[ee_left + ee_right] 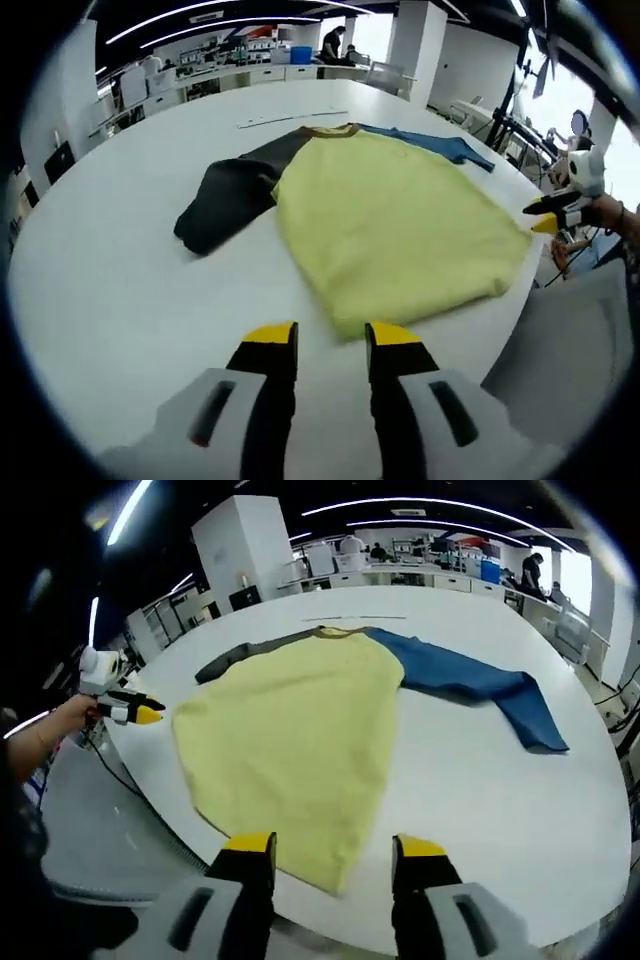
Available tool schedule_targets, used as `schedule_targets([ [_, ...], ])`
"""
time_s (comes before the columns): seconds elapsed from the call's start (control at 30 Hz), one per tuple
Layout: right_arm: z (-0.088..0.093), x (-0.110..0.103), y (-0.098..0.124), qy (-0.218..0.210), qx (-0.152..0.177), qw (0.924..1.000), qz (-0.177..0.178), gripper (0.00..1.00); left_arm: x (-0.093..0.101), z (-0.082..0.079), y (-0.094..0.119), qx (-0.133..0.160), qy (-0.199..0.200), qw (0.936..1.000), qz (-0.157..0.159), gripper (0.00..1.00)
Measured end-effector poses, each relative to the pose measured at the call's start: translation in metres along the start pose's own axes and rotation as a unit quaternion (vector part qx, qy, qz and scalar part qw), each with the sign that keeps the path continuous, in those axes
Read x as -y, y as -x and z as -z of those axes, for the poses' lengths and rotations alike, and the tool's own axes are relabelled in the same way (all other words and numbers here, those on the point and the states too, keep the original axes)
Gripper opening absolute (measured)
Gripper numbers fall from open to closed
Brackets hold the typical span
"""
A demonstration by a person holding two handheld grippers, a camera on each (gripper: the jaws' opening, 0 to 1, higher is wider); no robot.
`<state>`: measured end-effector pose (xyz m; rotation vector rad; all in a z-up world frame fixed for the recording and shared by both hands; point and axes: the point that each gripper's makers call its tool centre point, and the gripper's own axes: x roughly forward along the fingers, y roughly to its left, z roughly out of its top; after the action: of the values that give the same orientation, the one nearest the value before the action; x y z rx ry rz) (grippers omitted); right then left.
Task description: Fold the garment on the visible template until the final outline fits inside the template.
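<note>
Yellow-tipped jaws of the left claw (331, 345) stood open and empty just short of the shirt's (390, 225) hem. So did the right claw (335, 855). On the white surface (120, 280) the shirt lay flat, its dark sleeve (225, 200) and blue sleeve (470, 685) spread out. No fold looked done yet. I could not see any template.

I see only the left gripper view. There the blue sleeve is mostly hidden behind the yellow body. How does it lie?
Observer: In the right gripper view, the blue sleeve lies stretched out flat on the table, unfolded down to its cuff.
Operator: Is the right hand-held gripper holding any cloth?
Observer: No. The right hand-held gripper is open and empty, with the yellow hem just ahead of its jaws.
</note>
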<state>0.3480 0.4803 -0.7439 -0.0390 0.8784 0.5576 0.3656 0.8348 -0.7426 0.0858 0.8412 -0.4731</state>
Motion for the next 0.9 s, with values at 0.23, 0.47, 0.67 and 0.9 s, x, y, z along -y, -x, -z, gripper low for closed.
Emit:
schedule_targets([
  [0.23,-0.008,-0.003,0.0,-0.01,0.017,0.9998,-0.008,0.53,-0.001,0.001,-0.015,0.021,-0.009,0.9994,0.026,0.23],
  [0.47,-0.008,-0.001,0.0,-0.026,0.017,0.9995,-0.003,0.53,0.009,0.004,-0.027,0.006,-0.006,0.9992,0.039,0.07],
  [0.67,-0.006,0.001,0.0,-0.033,0.014,0.9994,0.003,0.52,0.018,-0.016,-0.023,0.019,-0.003,0.9984,0.054,0.0],
  [0.9,-0.006,0.004,0.001,-0.042,0.018,0.9989,0.008,0.51,0.029,-0.074,-0.021,0.077,-0.01,0.9945,0.07,0.0],
])
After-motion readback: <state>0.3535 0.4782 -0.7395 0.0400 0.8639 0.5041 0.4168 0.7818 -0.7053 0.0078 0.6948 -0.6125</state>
